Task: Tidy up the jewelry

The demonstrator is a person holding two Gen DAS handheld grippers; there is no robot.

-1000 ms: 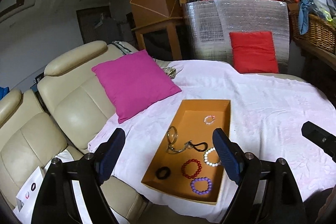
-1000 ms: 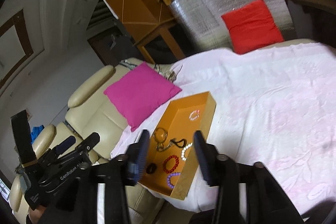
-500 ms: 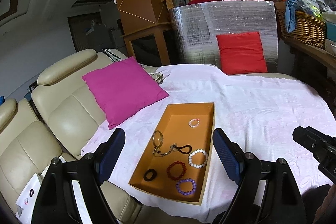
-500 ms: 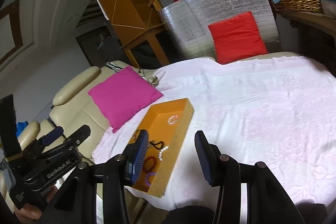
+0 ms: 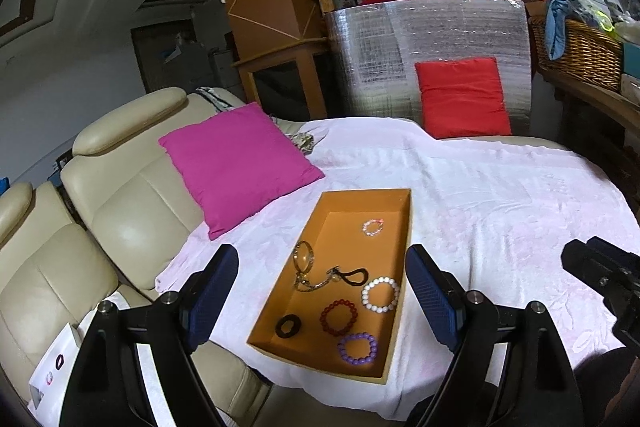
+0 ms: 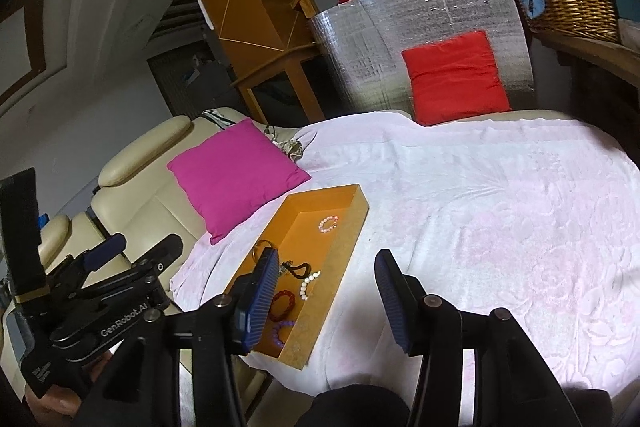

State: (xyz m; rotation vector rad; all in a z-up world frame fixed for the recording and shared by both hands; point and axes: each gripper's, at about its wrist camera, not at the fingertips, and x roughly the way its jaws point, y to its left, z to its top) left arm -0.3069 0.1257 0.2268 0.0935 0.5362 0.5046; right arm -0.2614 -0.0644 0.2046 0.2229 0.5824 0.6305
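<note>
Orange tray (image 5: 405,239) on white bedspread (image 5: 500,195), holding all 7 jewelry pieces (image 5: 338,314) loose, likely for containment. Left hand-held gripper (image 5: 322,301) and right hand-held gripper (image 6: 326,301) hovering agape, gripping nothing.

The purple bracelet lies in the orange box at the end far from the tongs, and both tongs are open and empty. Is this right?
Not quite. The left wrist view shows the purple bracelet at the near end of the orange box, closest to the tongs. The rest holds: left tongs and right tongs are open and empty.
</note>
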